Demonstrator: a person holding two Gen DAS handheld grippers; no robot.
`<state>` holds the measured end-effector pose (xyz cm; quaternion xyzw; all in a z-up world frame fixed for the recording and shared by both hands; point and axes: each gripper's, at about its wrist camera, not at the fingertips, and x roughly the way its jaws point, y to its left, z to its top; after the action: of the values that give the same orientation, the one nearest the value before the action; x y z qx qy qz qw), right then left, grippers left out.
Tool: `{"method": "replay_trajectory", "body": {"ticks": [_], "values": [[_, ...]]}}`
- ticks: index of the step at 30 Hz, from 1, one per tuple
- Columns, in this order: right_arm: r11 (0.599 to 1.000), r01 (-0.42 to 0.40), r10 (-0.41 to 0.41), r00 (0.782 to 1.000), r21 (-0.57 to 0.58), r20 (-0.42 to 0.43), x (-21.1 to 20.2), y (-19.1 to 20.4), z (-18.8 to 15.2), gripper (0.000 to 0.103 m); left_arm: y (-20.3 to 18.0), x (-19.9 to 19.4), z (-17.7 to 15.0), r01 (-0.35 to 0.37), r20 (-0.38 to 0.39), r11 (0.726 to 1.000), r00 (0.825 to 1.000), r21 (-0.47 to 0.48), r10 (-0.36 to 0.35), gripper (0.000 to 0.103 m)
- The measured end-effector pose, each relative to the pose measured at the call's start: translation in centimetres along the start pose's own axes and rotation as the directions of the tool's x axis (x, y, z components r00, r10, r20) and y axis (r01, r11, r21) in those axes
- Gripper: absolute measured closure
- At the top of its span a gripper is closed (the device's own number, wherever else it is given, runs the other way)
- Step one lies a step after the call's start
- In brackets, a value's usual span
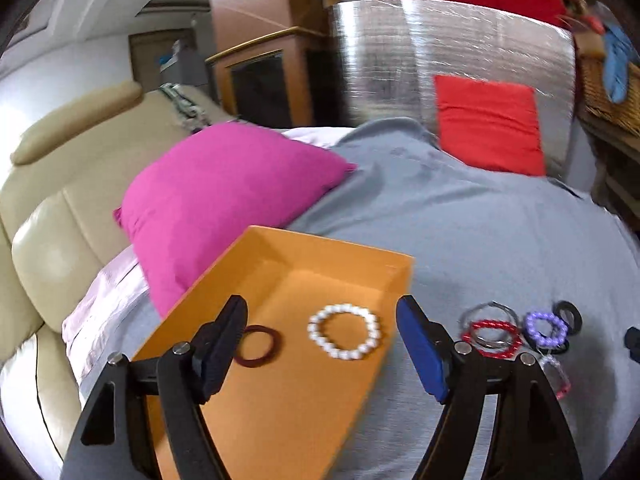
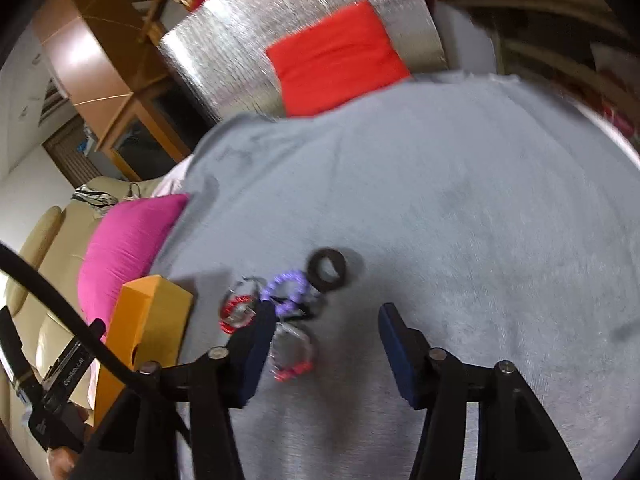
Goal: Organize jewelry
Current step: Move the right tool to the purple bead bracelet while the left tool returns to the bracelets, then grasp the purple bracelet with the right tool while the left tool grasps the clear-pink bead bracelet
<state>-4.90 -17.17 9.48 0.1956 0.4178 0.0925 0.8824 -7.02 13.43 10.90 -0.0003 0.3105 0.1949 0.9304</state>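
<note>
An orange tray (image 1: 280, 432) lies on the grey cloth. In it are a white pearl bracelet (image 1: 343, 331) and a dark red ring bangle (image 1: 258, 346). My left gripper (image 1: 320, 328) is open and empty above the tray. Right of the tray lies a cluster of bracelets: red (image 1: 491, 338), purple (image 1: 546, 328), black (image 1: 568, 314) and a clear one (image 1: 554, 376). In the right wrist view my right gripper (image 2: 326, 330) is open and empty just over that cluster: red (image 2: 236, 312), purple (image 2: 286, 286), black ring (image 2: 327, 270), clear bracelet (image 2: 292, 354). The tray's corner (image 2: 148, 320) shows at the left.
A pink cushion (image 1: 224, 200) lies behind the tray beside a beige sofa (image 1: 60, 200). A red cushion (image 1: 488, 124) leans on a silver foil panel (image 1: 400, 60) at the back. The grey cloth (image 2: 460, 200) stretches to the right of the bracelets.
</note>
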Motion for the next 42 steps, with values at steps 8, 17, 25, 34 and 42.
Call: {"method": "replay_trajectory", "body": {"ticks": [8, 17, 25, 34, 42], "values": [[0.981, -0.126, 0.144, 0.983, 0.145, -0.118, 3.9, -2.3, 0.3, 0.054, -3.8, 0.1, -1.1, 0.036, -0.045, 0.997, 0.998, 0.073, -0.032, 0.026], [0.982, -0.090, 0.117, 0.981, 0.169, -0.157, 9.0, 0.8, 0.9, 0.055, -3.9, 0.8, -1.8, 0.040, -0.075, 0.993, 0.997, 0.108, -0.032, 0.026], [0.989, -0.015, 0.037, 0.988, 0.146, -0.147, 11.2, 0.9, 1.2, 0.092, -3.8, 1.2, -1.8, 0.087, -0.105, 0.991, 0.992, 0.104, -0.076, 0.026], [0.987, 0.030, -0.014, 0.995, 0.156, -0.102, 7.9, -2.8, 1.8, 0.092, -6.5, 1.7, -2.7, 0.260, -0.196, 0.959, 0.952, 0.112, -0.235, 0.026], [0.991, 0.046, -0.029, 0.991, 0.126, -0.131, 6.9, -5.7, 1.5, 0.093, -11.2, 3.0, -4.2, 0.429, -0.295, 0.900, 0.873, 0.079, -0.390, 0.026]]}}
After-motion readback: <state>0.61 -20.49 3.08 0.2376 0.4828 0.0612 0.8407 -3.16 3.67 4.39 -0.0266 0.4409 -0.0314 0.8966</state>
